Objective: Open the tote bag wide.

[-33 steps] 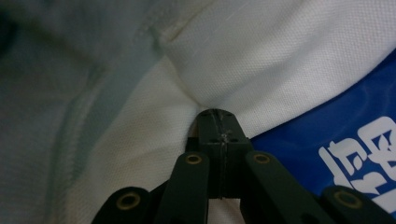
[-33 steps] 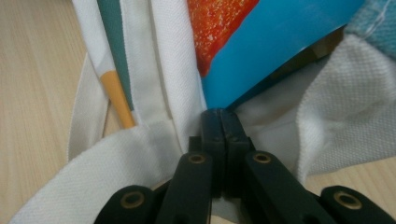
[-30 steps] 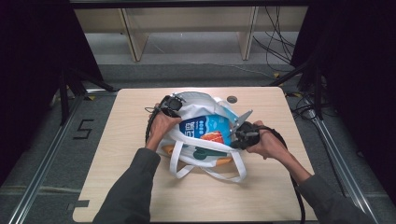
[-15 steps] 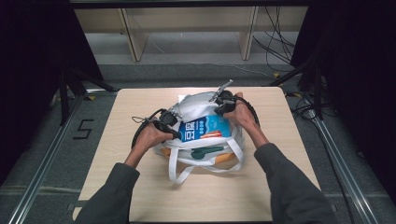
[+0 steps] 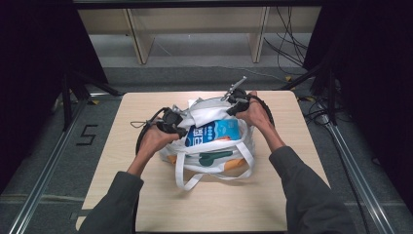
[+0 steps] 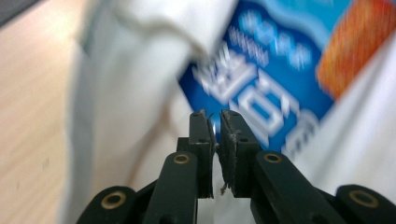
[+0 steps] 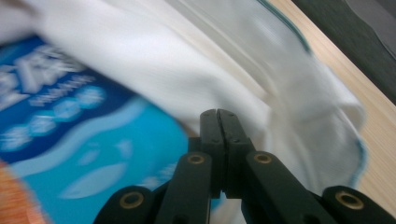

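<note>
White bag (image 5: 214, 146) sits mid-counter (image 5: 292, 195), blue packet (image 5: 214, 131) showing at its mouth. Bare wood all round, widest on the near side. Left gripper (image 5: 176, 126) at the bag's left rim, jaws almost together with a sliver of gap. Right gripper (image 5: 233, 100) at the far-right rim, jaws pressed together; whether either pinches fabric I can't tell. Handle loops (image 5: 195, 178) trail toward the near edge.

Motion blur smears the white lettering on the blue packet (image 6: 261, 98) inside the white bag (image 5: 214, 141) in both gripper views, the packet's lower part is hidden by the bag's cloth, and whether the left gripper (image 6: 217, 126) pinches any fabric in its narrow gap cannot be told.
</note>
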### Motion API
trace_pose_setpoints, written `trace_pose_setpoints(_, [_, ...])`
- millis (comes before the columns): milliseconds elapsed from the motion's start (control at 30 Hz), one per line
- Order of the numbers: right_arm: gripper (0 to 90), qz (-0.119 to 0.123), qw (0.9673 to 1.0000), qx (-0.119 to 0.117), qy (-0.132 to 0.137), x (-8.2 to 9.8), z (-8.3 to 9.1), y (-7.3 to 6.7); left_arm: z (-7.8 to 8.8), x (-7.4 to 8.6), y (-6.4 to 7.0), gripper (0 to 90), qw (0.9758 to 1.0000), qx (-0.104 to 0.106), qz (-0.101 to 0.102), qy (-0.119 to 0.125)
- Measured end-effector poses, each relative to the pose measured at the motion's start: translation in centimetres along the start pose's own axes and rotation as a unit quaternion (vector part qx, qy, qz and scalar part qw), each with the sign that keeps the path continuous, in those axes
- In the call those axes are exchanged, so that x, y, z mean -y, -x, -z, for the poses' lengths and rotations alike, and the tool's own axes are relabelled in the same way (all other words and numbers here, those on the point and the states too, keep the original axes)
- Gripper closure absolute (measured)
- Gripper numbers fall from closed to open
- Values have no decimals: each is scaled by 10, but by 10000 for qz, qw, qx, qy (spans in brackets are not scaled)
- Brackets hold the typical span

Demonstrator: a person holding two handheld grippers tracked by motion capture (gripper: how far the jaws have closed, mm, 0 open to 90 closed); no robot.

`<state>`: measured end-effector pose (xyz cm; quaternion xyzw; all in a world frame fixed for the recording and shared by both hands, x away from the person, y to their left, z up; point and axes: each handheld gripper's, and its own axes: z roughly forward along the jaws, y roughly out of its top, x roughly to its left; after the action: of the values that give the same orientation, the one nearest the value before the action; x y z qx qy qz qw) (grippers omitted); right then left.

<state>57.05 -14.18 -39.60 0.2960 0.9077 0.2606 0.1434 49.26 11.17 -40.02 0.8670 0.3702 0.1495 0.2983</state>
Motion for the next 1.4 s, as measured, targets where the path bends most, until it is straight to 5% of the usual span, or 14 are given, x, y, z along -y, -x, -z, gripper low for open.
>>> trace_pose_setpoints(100, [900, 375, 9982, -458, 136, 6, 12, -25, -15, -13, -8, 810, 9998, -112, 147, -24])
trace_pose_setpoints(300, [900, 697, 9930, -949, -19, 33, 14, -52, -42, -17, -23, 839, 9980, -457, 369, -220])
trace_pose_setpoints(333, [900, 740, 9916, -1053, 158, 39, 15, -54, -45, -16, -25, 850, 9975, -541, 375, -272])
trace_pose_setpoints(400, [900, 895, 9876, -1283, 149, 56, 25, -62, -50, -14, -30, 887, 9945, -892, 206, -507])
trace_pose_setpoints(467, [900, 894, 9867, -1361, 21, 62, 27, -66, -54, -7, -39, 889, 9885, -1316, 73, -736])
trace_pose_setpoints(567, [900, 1090, 9816, -1561, -136, 83, 24, -77, -58, 4, -55, 892, 9902, -1116, 615, -563])
trace_pose_setpoints(733, [900, 1231, 9788, -1627, -168, 87, 21, -80, -59, -1, -52, 892, 9885, -1246, 572, -644])
trace_pose_setpoints(833, [900, 1088, 9813, -1581, 147, 81, 33, -73, -44, -2, -43, 840, 9928, -1031, 418, -449])
trace_pose_setpoints(867, [897, 834, 9844, -1518, 297, 81, 39, -70, -37, 0, -39, 824, 9952, -858, 364, -304])
trace_pose_setpoints(1000, [873, 488, 9864, -982, 1226, 74, 50, -42, -19, 9, -38, 806, 9964, -707, 469, 67])
trace_pose_setpoints(1100, [873, 248, 9891, -339, 1413, 72, 46, -21, -11, 17, -43, 788, 9956, -784, 502, 130])
trace_pose_setpoints(1200, [889, 173, 9933, 358, 1083, 77, 27, -9, -14, 29, -46, 797, 9949, -890, 463, -68])
trace_pose_setpoints(1300, [900, -10, 9970, 530, 559, 89, -3, 5, -21, 38, -52, 805, 9945, -815, 651, -21])
trace_pose_setpoints(1400, [900, -214, 9986, 352, 329, 102, -29, 14, -23, 42, -56, 813, 9942, -721, 796, 82])
